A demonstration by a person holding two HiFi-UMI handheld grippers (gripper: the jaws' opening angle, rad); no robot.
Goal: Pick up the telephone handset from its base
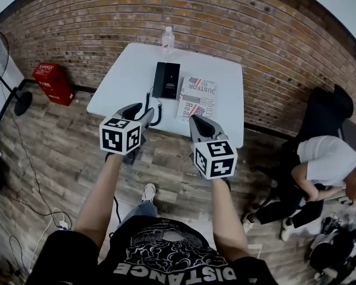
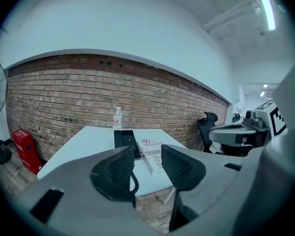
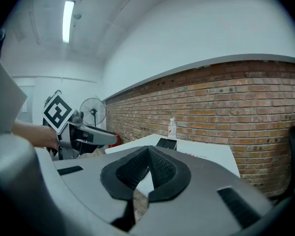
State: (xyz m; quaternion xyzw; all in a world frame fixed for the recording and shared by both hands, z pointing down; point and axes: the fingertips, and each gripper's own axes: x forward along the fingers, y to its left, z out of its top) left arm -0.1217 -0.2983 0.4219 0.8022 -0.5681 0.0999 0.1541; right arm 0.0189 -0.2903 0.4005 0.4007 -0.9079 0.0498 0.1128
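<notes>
Jaws of the left tool stand apart with nothing between them. Those of the right tool meet at their tips, empty. Both tools hang over the wooden floor, just short of the near edge of the white surface. A coiled cord droops over that edge, close ahead of the left tool. It runs up to the black telephone, which lies flat near the middle of the surface, apart from both tools. The handset cannot be told from the base at this size. A magazine touches the telephone's right side, ahead of the right tool. A water bottle stands behind, by the brick wall. A person sits well off to the right.
</notes>
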